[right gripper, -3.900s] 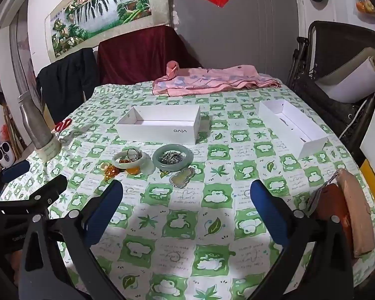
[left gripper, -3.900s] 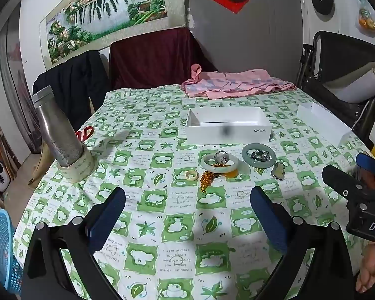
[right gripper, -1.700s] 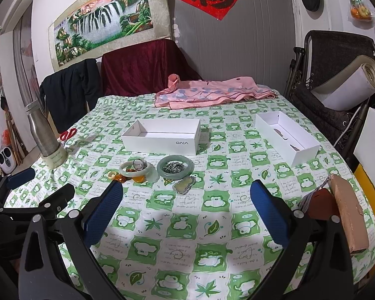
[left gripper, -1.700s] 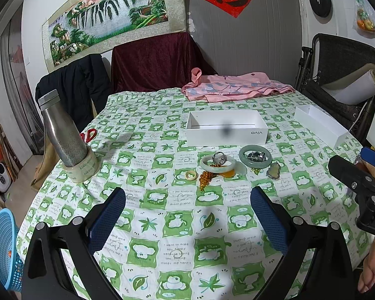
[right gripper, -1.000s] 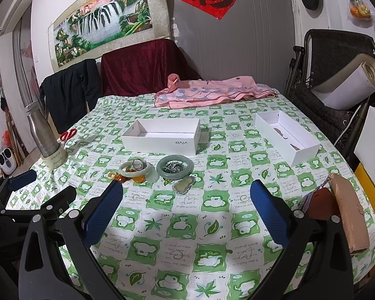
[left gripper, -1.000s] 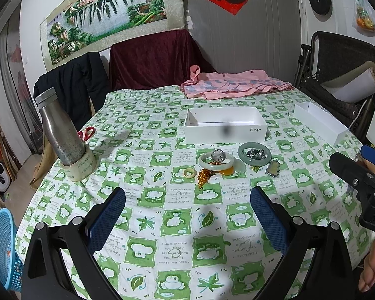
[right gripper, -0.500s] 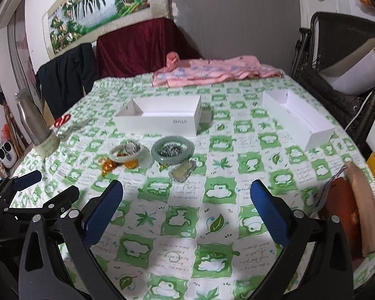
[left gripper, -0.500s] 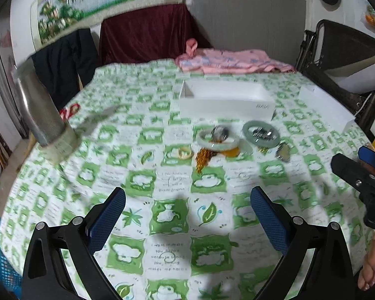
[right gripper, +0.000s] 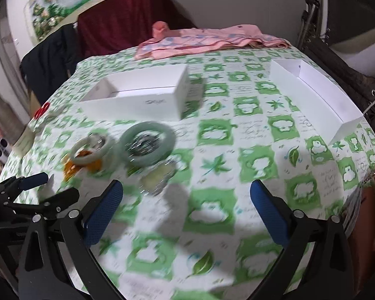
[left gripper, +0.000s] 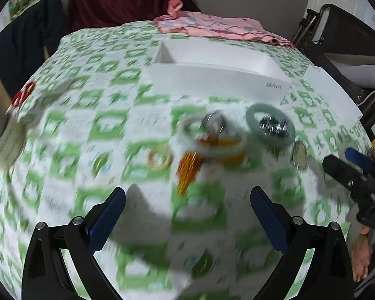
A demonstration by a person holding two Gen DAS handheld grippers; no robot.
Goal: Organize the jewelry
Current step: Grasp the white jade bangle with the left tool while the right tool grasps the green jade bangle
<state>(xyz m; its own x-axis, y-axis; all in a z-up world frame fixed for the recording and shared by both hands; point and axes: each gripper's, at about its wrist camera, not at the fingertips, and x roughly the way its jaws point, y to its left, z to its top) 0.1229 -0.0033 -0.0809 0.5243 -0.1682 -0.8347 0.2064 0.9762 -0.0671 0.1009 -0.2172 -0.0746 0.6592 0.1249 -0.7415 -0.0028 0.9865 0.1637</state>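
1. Left gripper low in the frame, jaws spread wide, nothing between them, above the green-and-white checked cloth on the counter.
2. Right gripper likewise at frame bottom, jaws spread and empty.
3. Jewelry clustered mid-frame, blurred: pale bangle over an orange tassel, green bangle just right of it with something metallic inside, small cream ring to the left, oval pendant at right.
4. Open white box just beyond the jewelry, upper centre.
5. Second white box at right of the right wrist view, well apart from the jewelry.
6. Pink cloth at the far edge.
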